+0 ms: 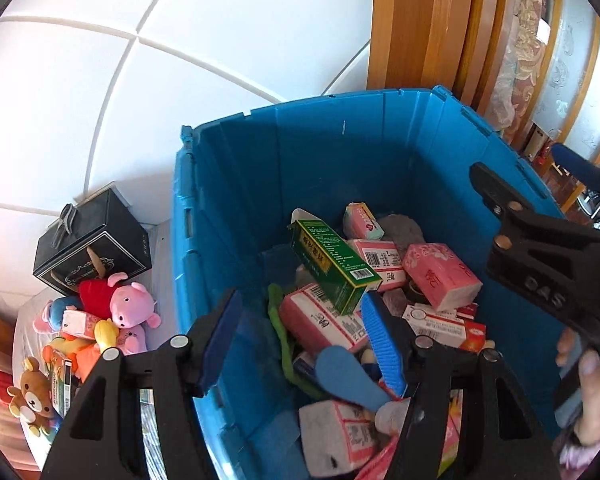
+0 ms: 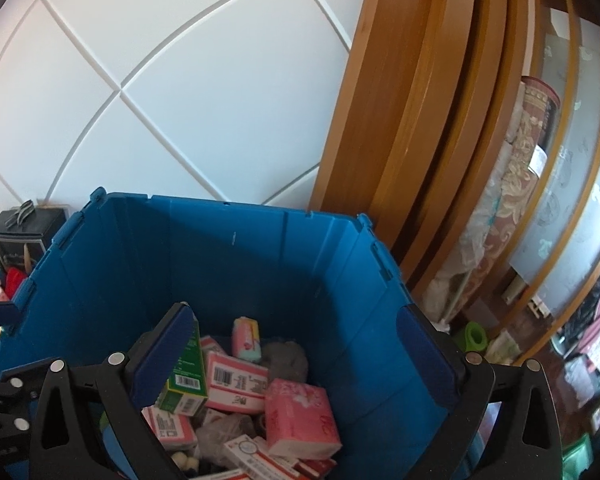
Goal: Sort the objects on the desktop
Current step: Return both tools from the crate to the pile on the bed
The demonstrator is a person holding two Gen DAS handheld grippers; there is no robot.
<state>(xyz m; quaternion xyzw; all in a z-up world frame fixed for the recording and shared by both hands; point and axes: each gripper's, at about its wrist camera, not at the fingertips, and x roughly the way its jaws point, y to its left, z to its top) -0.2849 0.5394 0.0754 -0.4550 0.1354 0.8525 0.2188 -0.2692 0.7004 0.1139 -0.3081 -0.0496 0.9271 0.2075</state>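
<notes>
Blue bin (image 2: 260, 264) holds the sorted boxes; a green box (image 1: 334, 264) lies on top, apparently just dropped. Right gripper (image 2: 296, 364) jaws stand wide apart, empty. Left gripper (image 1: 300, 340) jaws apart, empty. Next: fetch from the toy pile (image 1: 100, 320).

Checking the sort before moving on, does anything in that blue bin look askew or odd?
Yes. In the blue plastic bin, the green cardboard box lies tilted across the pink boxes rather than flat. Everything inside is a loose jumble, not stacked.
</notes>
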